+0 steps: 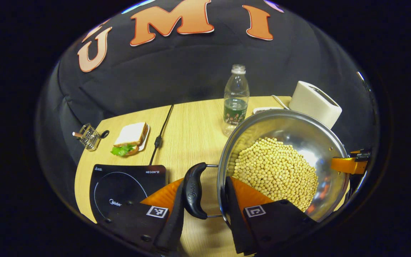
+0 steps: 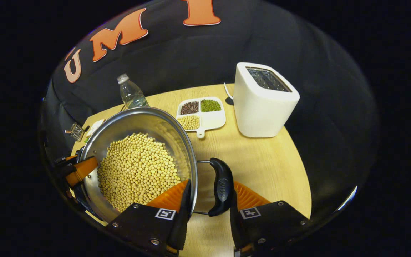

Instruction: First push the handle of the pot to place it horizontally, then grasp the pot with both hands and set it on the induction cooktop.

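The left gripper [image 1: 205, 200] has its fingers clamped across a side handle [image 1: 194, 191] and the rim of the pot [image 1: 284, 162]. The cooktop [image 1: 123, 187] lies left on the worktop [image 1: 191, 132]. The right gripper [image 2: 209, 200] likewise pinches the opposite handle [image 2: 221, 187] and rim.

A clear plastic bottle [image 1: 236, 98] stands upright near the back of the light wooden tabletop [image 1: 187, 135], some liquid in its lower part. A white toaster [image 2: 264, 101] sits toward the far edge, and just beside it lies a white divided dish [image 2: 201, 115] holding dark, green and pale beans in separate compartments. A sandwich [image 1: 131, 139] rests on a small plate, near a little wire rack [image 1: 89, 137]. A black cable [image 1: 161, 134] runs across the wood.
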Demonstrator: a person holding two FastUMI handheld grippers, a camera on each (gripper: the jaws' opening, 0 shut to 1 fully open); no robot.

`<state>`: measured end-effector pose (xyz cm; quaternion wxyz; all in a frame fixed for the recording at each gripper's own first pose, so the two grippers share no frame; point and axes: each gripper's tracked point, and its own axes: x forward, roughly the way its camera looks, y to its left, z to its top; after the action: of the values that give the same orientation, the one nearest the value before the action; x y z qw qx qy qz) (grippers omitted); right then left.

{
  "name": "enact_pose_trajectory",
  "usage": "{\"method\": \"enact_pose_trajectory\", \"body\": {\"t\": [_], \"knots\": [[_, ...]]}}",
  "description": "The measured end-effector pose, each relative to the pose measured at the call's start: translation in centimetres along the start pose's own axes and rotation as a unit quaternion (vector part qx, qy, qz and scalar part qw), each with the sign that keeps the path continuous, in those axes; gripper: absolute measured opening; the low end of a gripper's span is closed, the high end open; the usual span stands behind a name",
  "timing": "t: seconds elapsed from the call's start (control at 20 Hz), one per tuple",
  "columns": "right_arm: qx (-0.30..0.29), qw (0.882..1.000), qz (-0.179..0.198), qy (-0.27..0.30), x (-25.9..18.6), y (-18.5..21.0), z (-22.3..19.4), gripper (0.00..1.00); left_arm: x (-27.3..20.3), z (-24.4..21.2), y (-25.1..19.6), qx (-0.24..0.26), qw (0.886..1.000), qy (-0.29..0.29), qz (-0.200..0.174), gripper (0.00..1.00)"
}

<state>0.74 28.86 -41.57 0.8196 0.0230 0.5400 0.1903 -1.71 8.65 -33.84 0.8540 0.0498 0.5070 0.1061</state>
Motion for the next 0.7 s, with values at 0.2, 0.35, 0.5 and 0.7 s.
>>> {"method": "enact_pose_trajectory", "body": {"t": [0.2, 0.35, 0.5, 0.7], "knots": [[-0.012, 1.000, 0.009, -0.019, -2.9, -0.5, 2.0, 0.51, -2.2, 1.4, 1.2, -0.013, 1.000, -0.011, 0.004, 0.64], [-0.020, 0.999, 0.011, -0.034, -4.9, 0.7, 2.9, 0.51, -3.8, 2.3, 2.3, -0.012, 1.000, -0.023, 0.004, 0.64], [-0.015, 0.999, 0.007, -0.047, -6.5, 2.9, 3.1, 0.51, -5.2, 3.3, 4.0, -0.011, 1.000, -0.028, -0.003, 0.64], [-0.011, 0.999, 0.008, -0.050, -7.4, 7.5, 2.2, 0.51, -6.3, 2.9, 8.7, -0.004, 0.999, -0.034, -0.005, 0.63]]}}
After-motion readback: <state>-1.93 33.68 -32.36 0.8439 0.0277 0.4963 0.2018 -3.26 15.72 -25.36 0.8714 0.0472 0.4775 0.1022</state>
